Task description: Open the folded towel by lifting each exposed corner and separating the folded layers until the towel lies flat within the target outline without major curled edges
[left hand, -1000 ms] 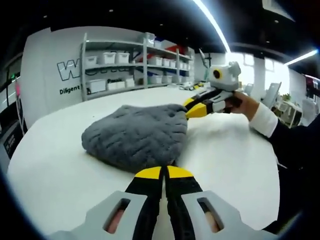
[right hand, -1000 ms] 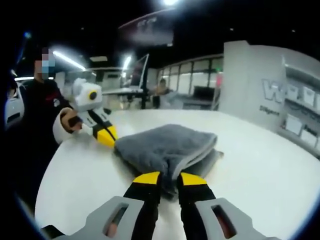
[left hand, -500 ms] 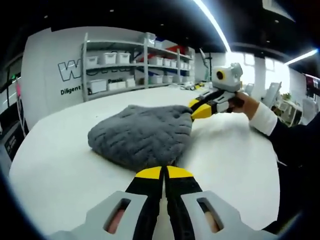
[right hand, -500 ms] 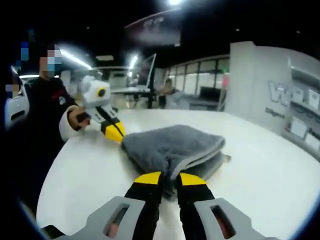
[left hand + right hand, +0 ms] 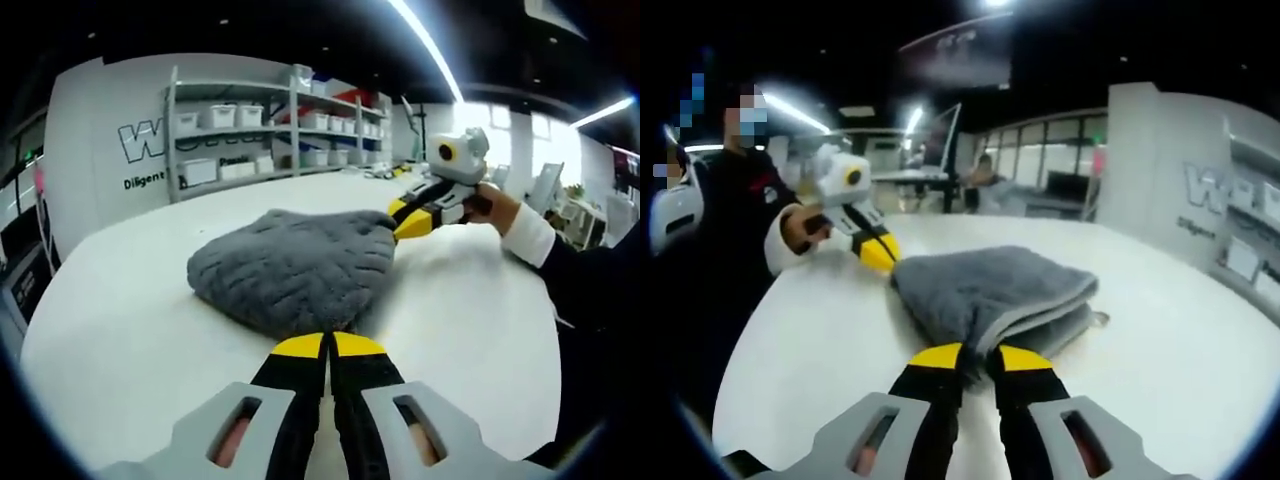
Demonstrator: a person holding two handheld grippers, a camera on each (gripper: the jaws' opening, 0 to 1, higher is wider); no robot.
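Between the two tools, on the white worktop [image 5: 120,330]: one grey towel [image 5: 290,270], folded, several layers showing along its open edge in the right gripper view.

Left tool [image 5: 327,345]: jaws pressed together, yellow tips at the towel's near corner; the tips hide the contact, so whether any cloth is pinched cannot be told.

Right tool [image 5: 976,357]: jaws narrowly parted, closed on the towel's near corner, apparently the upper layers; lower layers lie flat just beyond.

Target outline: none visible on the worktop.

Risks, judged:
- Right tool holding more than one layer; lifting would raise the whole stack instead of separating it.
- Left tool gripping nothing; the far side would drag across the smooth worktop when the right one pulls.
- Uneven pull between the opposite corners; towel twists or bunches, edges curl.
- Thin pinch at the corner; plush cloth slips free mid-lift and falls back folded.
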